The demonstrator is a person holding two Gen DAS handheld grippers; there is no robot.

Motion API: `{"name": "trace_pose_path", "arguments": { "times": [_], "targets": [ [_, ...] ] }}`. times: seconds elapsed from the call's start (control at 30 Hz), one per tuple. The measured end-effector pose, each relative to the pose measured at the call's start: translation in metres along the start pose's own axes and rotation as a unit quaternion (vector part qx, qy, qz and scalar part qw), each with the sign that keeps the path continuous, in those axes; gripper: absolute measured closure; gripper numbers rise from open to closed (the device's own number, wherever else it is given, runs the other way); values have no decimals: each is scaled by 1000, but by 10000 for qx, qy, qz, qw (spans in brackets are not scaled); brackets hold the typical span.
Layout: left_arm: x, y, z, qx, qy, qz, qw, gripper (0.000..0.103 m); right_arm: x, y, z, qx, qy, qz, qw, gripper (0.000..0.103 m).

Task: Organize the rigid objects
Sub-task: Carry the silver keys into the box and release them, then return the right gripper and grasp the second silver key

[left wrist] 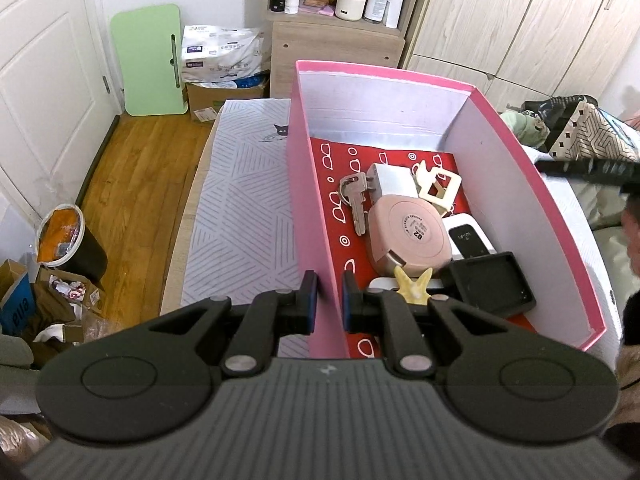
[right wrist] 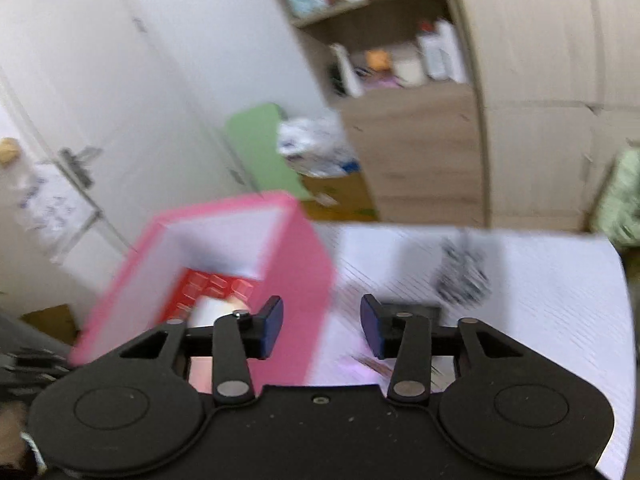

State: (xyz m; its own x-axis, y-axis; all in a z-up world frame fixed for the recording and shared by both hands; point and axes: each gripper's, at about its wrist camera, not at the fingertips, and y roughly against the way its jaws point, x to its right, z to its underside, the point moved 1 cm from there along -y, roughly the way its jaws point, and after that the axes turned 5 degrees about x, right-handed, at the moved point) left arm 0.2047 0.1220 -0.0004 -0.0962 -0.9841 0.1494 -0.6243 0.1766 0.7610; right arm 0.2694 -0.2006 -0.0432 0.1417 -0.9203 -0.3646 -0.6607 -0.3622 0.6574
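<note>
Pink cardboard sits clamped between the pads of my left gripper (left wrist: 327,300): its jaws are nearly closed on the near left wall of the box (left wrist: 304,200), one finger outside and one inside. I hold this gripper low and level at the box's near corner, pointing along its length. The box stands on a pale striped mat (left wrist: 240,200) covering the table.

Looking down into the box from the left wrist, I see a red patterned lining and a cluster of things gathered toward the near right: a key (left wrist: 356,204), a round pink case (left wrist: 412,236) lying just beside it, a white plug (left wrist: 390,180) behind that, a cream clip (left wrist: 438,190), a white device with a black screen (left wrist: 470,236), a black square case (left wrist: 490,284) and a small cream claw-shaped piece (left wrist: 412,284) close to my inner finger.

My right gripper (right wrist: 322,326) is open, jaws well apart and holding nothing. It hangs tilted over the table beside the box (right wrist: 296,280), whose right wall lies in front of its left finger (right wrist: 272,320). This view is badly blurred; it shows only the red lining and something pale inside the box, but it does show a dark speckled object (right wrist: 464,276) and a flat black thing (right wrist: 416,312) on the mat, which the left view does not. I cannot tell what they are.
</note>
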Motion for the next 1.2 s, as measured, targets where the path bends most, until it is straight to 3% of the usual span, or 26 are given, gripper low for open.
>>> {"name": "trace_pose_path", "arguments": {
  "times": [0.2,0.37,0.5,0.53,0.57,0.9,0.97,1.2],
  "targets": [
    [1,-1,0,-10,-13,-27,10000,92,24,-6,24,-229,213,901,9954,51],
    [1,-1,0,1,-17,-44,10000,92,33,-8,44,-324,172,929,9950,48],
    [1,-1,-1,6,16,-51,10000,92,34,-14,55,4,353,1200,9921,49],
    [0,-1,-1,5,10,-52,10000,92,34,-14,55,65,296,1234,9919,54],
    [1,-1,-1,4,10,-51,10000,92,36,-12,55,123,196,1267,9917,71],
    [3,-2,-1,-17,-134,-123,9998,92,53,4,57,260,-743,605,9951,79],
    [5,-2,-1,-30,-199,-163,9997,92,51,10,55,334,-796,548,9948,97],
    [7,-2,-2,-36,-213,-173,9996,92,40,29,49,587,-839,379,9940,97]
  ]
}}
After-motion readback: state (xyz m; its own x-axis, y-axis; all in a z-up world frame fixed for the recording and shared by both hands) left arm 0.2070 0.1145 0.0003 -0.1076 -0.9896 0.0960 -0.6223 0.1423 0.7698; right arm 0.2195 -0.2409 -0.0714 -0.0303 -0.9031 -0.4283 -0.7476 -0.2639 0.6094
